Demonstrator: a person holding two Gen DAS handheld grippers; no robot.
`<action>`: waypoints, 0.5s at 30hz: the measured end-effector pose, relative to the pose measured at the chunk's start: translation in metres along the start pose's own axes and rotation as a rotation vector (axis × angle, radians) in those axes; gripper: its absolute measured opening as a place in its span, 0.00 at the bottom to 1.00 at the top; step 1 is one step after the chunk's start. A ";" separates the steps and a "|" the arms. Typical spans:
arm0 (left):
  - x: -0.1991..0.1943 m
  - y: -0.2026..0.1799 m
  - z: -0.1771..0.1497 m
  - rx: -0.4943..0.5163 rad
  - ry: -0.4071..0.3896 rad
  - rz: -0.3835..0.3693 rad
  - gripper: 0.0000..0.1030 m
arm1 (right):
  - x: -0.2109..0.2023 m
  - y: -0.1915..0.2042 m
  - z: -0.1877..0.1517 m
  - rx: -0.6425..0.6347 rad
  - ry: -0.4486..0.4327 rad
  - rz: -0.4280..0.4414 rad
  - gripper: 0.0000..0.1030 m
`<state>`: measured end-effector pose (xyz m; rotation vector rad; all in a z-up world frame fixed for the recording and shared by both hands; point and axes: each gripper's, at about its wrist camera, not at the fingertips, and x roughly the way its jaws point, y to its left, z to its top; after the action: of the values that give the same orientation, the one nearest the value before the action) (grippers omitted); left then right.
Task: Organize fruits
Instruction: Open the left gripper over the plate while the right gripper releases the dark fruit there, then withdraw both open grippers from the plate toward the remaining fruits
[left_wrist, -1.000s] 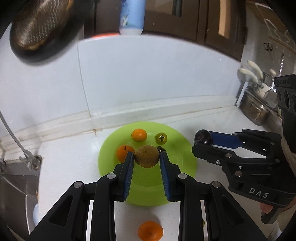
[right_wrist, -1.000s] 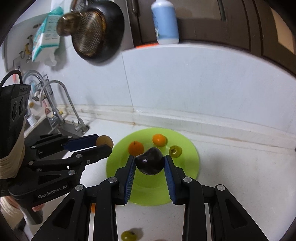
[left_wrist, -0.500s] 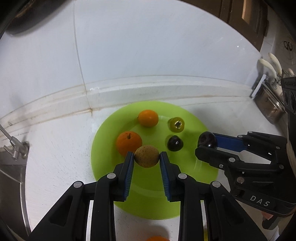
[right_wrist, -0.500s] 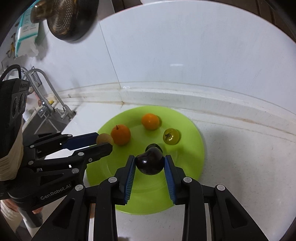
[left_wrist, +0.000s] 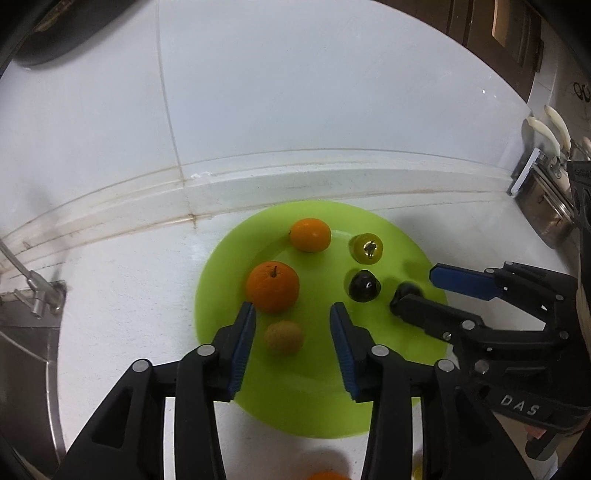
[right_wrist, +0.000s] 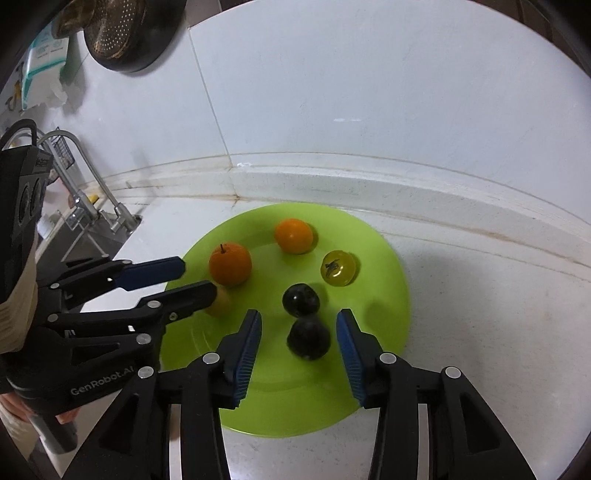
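- Our left tool (left_wrist: 291, 325) gapes over the rough tan round fruit (left_wrist: 283, 338) on the glossy lime-green round plate (left_wrist: 314, 406).
- Our right tool (right_wrist: 299, 330) gapes around a smooth dark plum (right_wrist: 308, 338) on that plate.

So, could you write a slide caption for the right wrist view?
Open right gripper above a dark plum lying on the green plate among five other fruits.

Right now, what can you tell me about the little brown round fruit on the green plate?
The little brown fruit is small, round and tan, with a dull, rough-looking skin. It lies on the green plate near its left edge, just in front of the bigger orange, close to it or touching. It sits between the open fingers of the left tool, which do not hold it.
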<state>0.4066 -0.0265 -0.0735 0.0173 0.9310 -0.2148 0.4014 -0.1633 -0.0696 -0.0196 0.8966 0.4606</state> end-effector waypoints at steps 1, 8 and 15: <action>-0.005 0.000 -0.001 0.002 -0.009 0.000 0.43 | -0.001 -0.001 0.000 0.003 -0.003 0.001 0.42; -0.046 -0.006 -0.010 0.022 -0.073 -0.005 0.56 | -0.032 0.004 -0.005 0.006 -0.054 -0.036 0.42; -0.094 -0.020 -0.027 0.080 -0.141 0.007 0.63 | -0.078 0.022 -0.019 -0.042 -0.143 -0.089 0.42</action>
<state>0.3273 -0.0271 -0.0133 0.0782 0.7818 -0.2439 0.3365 -0.1769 -0.0188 -0.0643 0.7428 0.3929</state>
